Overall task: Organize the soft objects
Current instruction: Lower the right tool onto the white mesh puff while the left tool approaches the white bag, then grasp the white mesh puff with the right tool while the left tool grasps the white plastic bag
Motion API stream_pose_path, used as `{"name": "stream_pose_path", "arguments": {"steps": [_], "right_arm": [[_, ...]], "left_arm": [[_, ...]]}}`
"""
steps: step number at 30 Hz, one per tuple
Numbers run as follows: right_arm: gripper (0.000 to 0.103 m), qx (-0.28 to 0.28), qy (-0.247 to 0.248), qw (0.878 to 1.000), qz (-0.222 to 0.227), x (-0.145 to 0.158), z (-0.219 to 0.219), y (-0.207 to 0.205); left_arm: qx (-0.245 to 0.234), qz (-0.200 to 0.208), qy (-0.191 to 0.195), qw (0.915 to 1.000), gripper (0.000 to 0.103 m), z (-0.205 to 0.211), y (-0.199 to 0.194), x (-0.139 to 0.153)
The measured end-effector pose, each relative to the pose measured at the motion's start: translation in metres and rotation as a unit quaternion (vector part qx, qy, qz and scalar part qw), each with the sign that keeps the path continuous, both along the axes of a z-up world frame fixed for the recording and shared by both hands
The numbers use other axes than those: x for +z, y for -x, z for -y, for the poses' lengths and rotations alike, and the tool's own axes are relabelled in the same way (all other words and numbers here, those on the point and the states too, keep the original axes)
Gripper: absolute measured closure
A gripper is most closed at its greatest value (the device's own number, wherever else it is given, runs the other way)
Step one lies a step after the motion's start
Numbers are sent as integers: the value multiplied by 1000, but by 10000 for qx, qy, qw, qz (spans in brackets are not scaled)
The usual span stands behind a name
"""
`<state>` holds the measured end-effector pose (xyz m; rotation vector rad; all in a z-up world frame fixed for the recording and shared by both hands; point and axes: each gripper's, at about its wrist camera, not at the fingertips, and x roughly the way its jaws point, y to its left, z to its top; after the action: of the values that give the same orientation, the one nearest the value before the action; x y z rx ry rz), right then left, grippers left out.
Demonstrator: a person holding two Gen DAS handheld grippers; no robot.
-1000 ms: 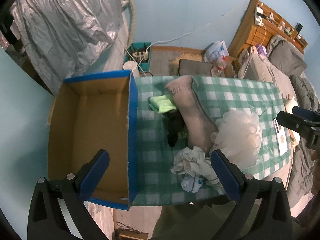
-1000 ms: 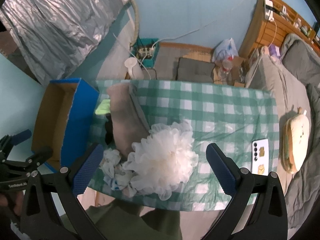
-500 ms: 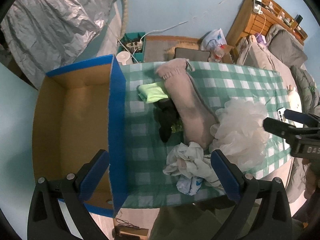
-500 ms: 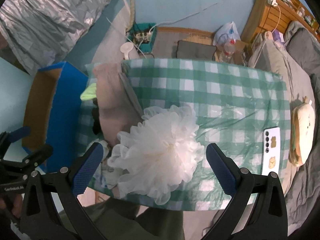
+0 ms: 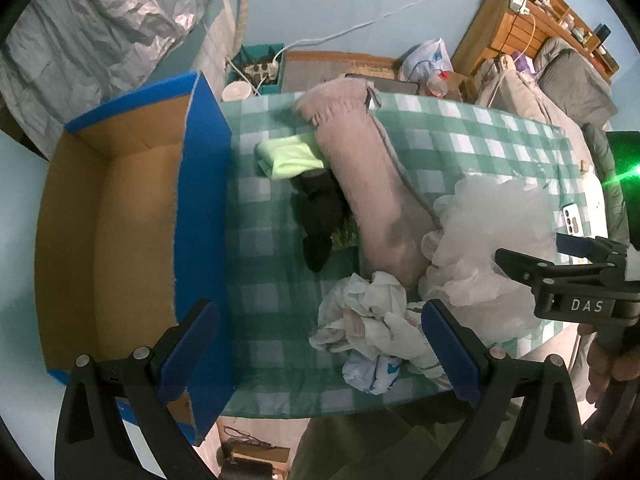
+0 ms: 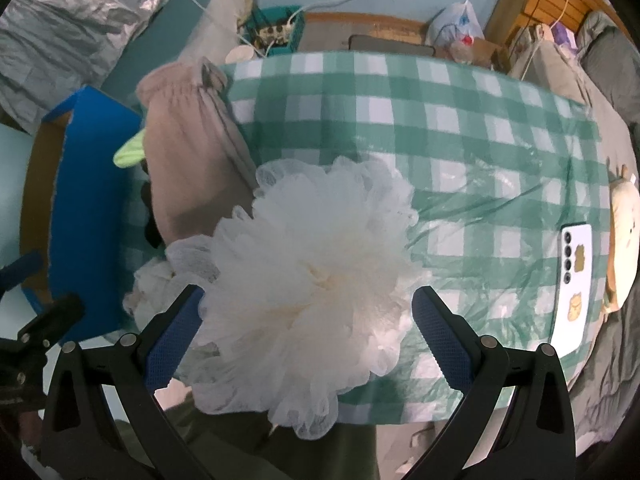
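The open cardboard box (image 5: 120, 220) with blue outer walls stands at the table's left edge, touching the green checked tablecloth (image 5: 460, 148). The left gripper (image 5: 320, 344) hangs spread wide and empty above crumpled white bags (image 5: 372, 324). Rightward, the right gripper (image 6: 306, 322), jaws wide, straddles the white mesh pouf (image 6: 312, 272) near the front edge.

The bath pouf (image 6: 308, 280) is frilly white mesh netting, and the pink roll (image 5: 372, 184) beside it looks fuzzy and plush. The checked tablecloth (image 6: 460, 128) shines like glossy plastic; the box (image 5: 120, 220) is matt brown cardboard inside.
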<state>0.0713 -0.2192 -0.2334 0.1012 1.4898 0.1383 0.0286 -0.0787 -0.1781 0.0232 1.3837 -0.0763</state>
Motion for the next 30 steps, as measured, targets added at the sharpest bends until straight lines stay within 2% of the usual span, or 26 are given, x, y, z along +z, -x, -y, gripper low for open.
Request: {"name": "stream_pose_path", "arguments": {"steps": [5,12,21,28,30], "right_arm": [[2,24,52,9999,-118,-17,-3,-2],[2,5,175,9993,-332,-38,-2,-4],[2,-86,-37,9974,-713,-77,3,-8],[2,247,13,9978,-615,-84,-6,-16],[9,371,-6,9977,-560,-81,-8,-17]], "left_arm": [[136,-234,217,9994,1,-1,0,-16],[230,-413,257,9986,1,1,1,-29],[192,-554,271,9979,1,6,0,-40],[208,-657,327,9971,1,8,-2,-47],[200,-704,373,9966,1,8,-1,-49]]}}
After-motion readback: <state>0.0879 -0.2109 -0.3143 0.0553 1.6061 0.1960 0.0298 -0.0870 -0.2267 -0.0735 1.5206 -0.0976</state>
